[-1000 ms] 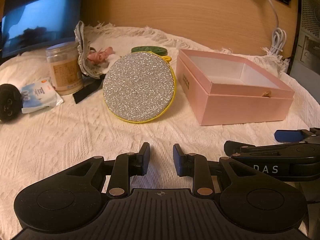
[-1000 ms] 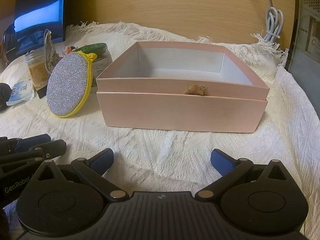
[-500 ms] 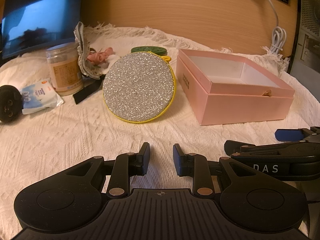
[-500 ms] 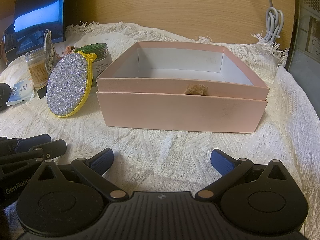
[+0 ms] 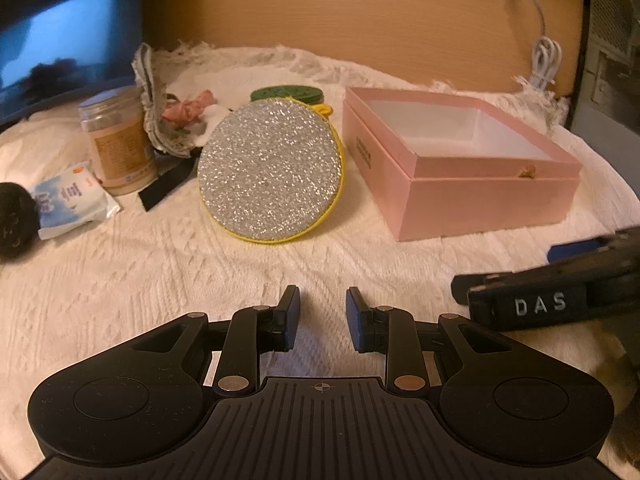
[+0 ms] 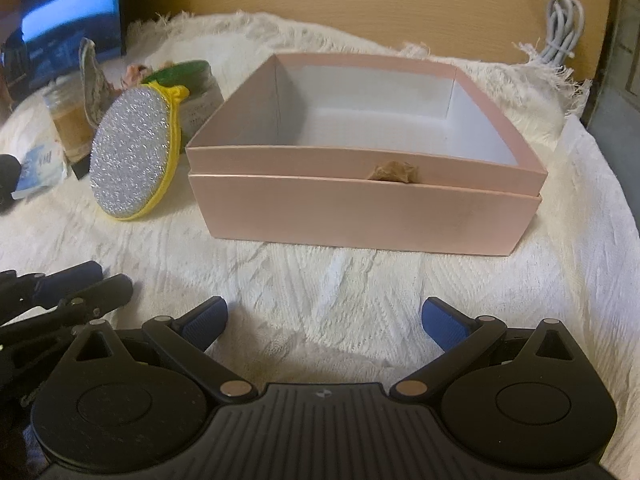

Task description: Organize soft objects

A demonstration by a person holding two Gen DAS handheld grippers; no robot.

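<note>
A round silver-glitter pouch (image 5: 270, 172) with a yellow rim leans upright on the white knitted cloth, left of an open pink box (image 5: 492, 200). The box (image 6: 360, 216) has a white, bare inside. My left gripper (image 5: 322, 300) hovers low over the cloth in front of the pouch, jaws a narrow gap apart with nothing between them. My right gripper (image 6: 324, 312) stands wide open in front of the box, holding nothing. A lace cloth with a pink flower (image 5: 188, 108) lies behind the pouch. At the far left sits a black plush thing (image 5: 14, 216).
A plastic jar (image 5: 118, 140), a tissue pack (image 5: 68, 200) and a black strip (image 5: 164, 188) lie at the left. A green-lidded jar (image 6: 188, 76) stands behind the pouch. A screen (image 5: 60, 52) and a wooden wall back the scene; a white cable (image 5: 544, 60) hangs at right.
The right gripper has edged slightly toward the pink box and tipped a little; its finger looks blurred in the left wrist view. The left gripper and all objects have stayed put.
</note>
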